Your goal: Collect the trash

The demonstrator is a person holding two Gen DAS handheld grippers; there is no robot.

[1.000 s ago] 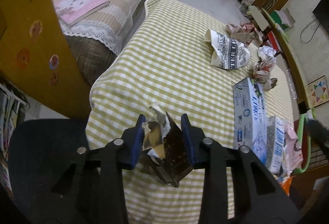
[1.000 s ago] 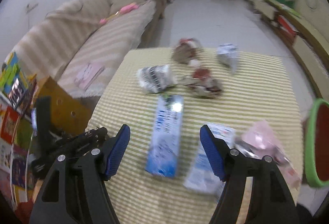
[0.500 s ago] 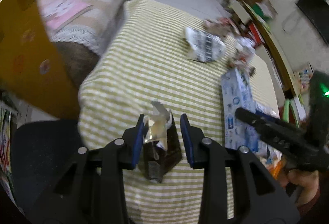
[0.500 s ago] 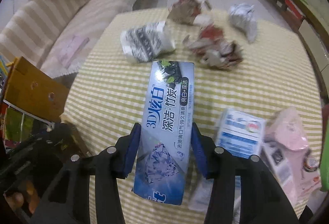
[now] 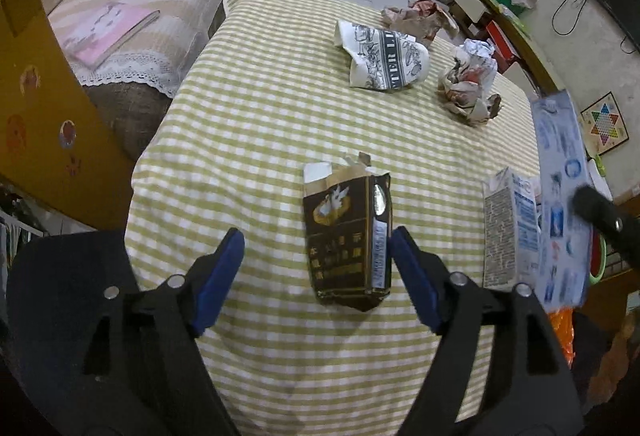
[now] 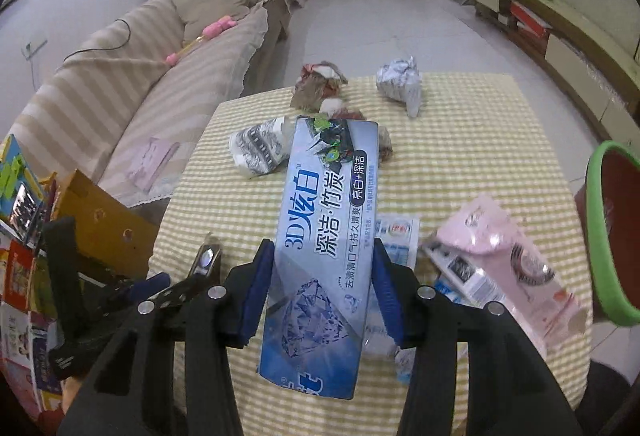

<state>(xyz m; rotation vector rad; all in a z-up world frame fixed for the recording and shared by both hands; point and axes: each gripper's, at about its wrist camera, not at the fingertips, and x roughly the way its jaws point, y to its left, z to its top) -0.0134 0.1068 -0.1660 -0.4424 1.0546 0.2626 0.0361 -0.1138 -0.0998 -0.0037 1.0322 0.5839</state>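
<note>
The left hand-held gripper (image 5: 316,272) has just been opening; its jaws stand wide, and the brown carton (image 5: 347,232) stands between them on the checked table (image 5: 256,108), touching neither pad; the right hand-held gripper (image 6: 322,292) clamps the blue toothpaste box (image 6: 324,236), lifted over the table; crumpled wrappers (image 5: 466,88) lie farther back.

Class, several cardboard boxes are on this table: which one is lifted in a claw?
The long blue toothpaste box, clamped in the right claw; the dark torn box stands free.
</note>
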